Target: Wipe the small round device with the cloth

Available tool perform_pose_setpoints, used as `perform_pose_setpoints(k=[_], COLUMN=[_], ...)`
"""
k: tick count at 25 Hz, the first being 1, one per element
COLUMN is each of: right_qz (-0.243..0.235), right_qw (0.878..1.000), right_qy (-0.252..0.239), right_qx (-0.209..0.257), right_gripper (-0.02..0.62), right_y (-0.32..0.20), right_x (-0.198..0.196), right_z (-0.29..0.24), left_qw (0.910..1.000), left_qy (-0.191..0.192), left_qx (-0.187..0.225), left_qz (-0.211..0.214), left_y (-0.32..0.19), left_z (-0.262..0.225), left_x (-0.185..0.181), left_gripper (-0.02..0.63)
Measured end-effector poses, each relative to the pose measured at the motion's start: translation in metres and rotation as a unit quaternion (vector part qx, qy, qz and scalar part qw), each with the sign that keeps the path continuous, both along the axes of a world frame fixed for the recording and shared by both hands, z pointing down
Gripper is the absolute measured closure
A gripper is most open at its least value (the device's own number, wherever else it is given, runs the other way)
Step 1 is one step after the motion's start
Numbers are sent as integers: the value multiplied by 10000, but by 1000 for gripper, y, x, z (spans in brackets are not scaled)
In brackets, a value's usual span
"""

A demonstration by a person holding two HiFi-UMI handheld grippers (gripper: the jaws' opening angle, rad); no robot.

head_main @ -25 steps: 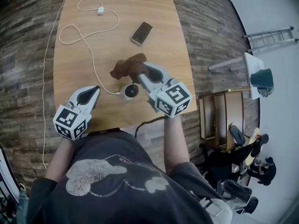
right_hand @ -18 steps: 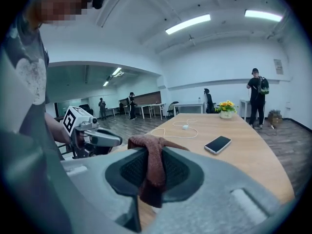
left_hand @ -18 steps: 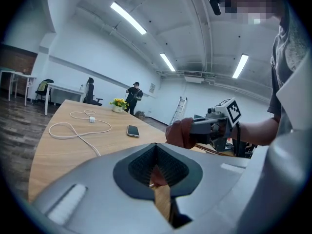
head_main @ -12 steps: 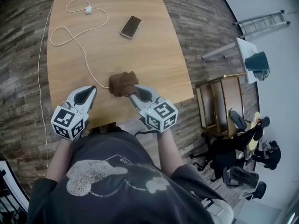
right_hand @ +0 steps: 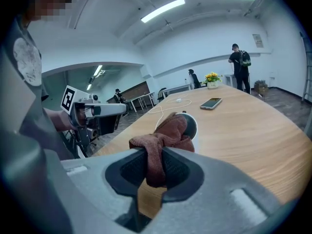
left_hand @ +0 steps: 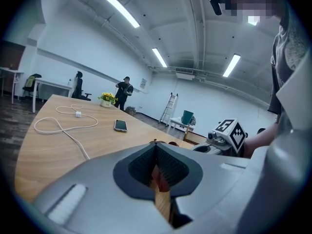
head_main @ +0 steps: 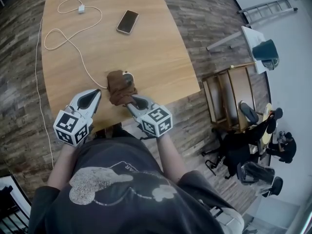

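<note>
As the right gripper (head_main: 133, 101) clamps the cloth (head_main: 116, 87), the small round device (right_hand: 191, 126) sits just ahead, half-draped; the left gripper (head_main: 92, 96), jaws together and empty, hangs farther off.

The right tongs (head_main: 128, 100) have dragged the cloth (head_main: 118, 87) back over the device (head_main: 128, 75).

A dark phone (head_main: 127, 22) lies on the wooden table (head_main: 161, 57), well apart from a looping white cable (head_main: 68, 42). A ladder (head_main: 265, 9) stands beyond the table's far corner.
</note>
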State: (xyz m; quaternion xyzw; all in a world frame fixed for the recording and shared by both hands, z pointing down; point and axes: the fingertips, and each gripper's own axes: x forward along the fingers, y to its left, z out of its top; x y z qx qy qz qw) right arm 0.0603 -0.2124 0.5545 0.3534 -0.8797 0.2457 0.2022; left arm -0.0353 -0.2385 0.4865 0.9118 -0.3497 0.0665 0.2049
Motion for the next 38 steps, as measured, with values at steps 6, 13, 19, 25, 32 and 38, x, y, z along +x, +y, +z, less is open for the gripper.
perform_pose_setpoints(k=[6, 13, 19, 25, 32, 38], right_qz=[127, 285, 427, 560, 690, 658], right_qw=[9991, 9977, 9989, 9968, 9926, 9912], right_qy=[129, 194, -81, -489, -845, -931], right_qx=[-386, -578, -181, 280, 537, 666], right_gripper=[541, 541, 541, 541, 541, 541], right_y=[13, 25, 30, 39, 54, 93], right_x=[4, 6, -7, -17, -7, 12], right_z=[28, 36, -7, -59, -81, -81], left_qw=[10000, 9999, 9998, 9979, 9975, 9979], left_qy=[0, 38, 69, 8, 53, -128], left_qx=[-25, -8, 61, 281, 270, 355], left_qz=[77, 137, 176, 592, 651, 523], left_y=[4, 5, 4, 12, 30, 68], left_z=[2, 3, 1, -8, -9, -9], left_x=[1, -2, -14, -8, 2, 13], left_gripper=[589, 589, 589, 589, 589, 589])
